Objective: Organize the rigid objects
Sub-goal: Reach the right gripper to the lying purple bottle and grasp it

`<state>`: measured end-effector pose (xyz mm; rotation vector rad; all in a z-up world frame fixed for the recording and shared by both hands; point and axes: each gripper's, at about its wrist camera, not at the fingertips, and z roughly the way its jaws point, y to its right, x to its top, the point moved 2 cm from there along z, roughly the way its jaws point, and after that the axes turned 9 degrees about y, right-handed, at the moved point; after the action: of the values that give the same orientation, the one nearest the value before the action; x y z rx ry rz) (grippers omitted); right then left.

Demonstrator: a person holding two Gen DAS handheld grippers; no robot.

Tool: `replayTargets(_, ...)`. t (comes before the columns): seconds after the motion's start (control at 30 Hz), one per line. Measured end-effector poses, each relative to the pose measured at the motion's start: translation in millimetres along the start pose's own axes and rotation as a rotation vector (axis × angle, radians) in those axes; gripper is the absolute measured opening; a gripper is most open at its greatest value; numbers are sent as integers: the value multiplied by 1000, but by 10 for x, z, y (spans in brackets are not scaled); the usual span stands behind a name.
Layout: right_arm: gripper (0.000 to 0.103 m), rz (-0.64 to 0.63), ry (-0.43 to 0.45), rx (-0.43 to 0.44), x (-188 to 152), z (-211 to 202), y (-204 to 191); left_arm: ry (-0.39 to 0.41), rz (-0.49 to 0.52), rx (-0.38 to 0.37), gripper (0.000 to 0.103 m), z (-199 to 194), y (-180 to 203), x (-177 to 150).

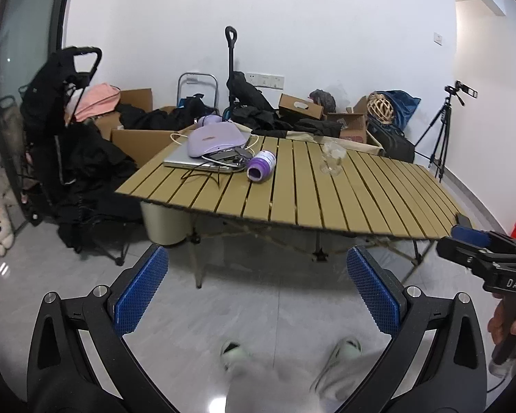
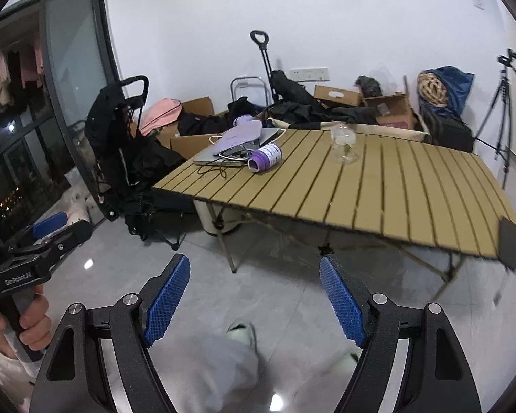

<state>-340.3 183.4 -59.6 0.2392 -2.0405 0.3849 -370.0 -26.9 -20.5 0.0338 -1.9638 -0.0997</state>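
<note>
Both tongs, left (image 1: 258, 289) and right (image 2: 254, 301), gape empty before the slatted tan table (image 2: 378, 189) bearing a toppled purple bottle (image 2: 265, 157).

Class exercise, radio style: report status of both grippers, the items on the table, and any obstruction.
Left gripper and right gripper open, empty, short of table. Purple bottle on its side, glass upright. Nothing blocking approach.

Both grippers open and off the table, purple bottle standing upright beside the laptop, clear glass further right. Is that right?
Not quite: the purple bottle is lying on its side, its open mouth facing the camera, as the right wrist view shows. The rest holds: left gripper and right gripper are open, short of the table; the bottle is beside the laptop, and the clear glass is further right.
</note>
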Motion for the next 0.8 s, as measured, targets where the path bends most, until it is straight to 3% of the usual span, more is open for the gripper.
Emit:
replayTargets(0.13,83,38,-44,71,342,789,209,-10,-21,27,103,676,-149,193)
replayTargets(0.27,83,61,-61,150,661,1700,341,8,-25,117,103,1295,-320,331)
replayTargets(0.37,83,68,-87,161,808,2469,386,12,-29,153,103,1741,-441,416)
replayTargets(0.6,83,123,-151,109,934,4147,383,-18,-64,148,103,2572,-685,538)
replayTargets(0.8,83,213,-193,41,943,4810,448,-43,-72,183,103,2960,-853,545)
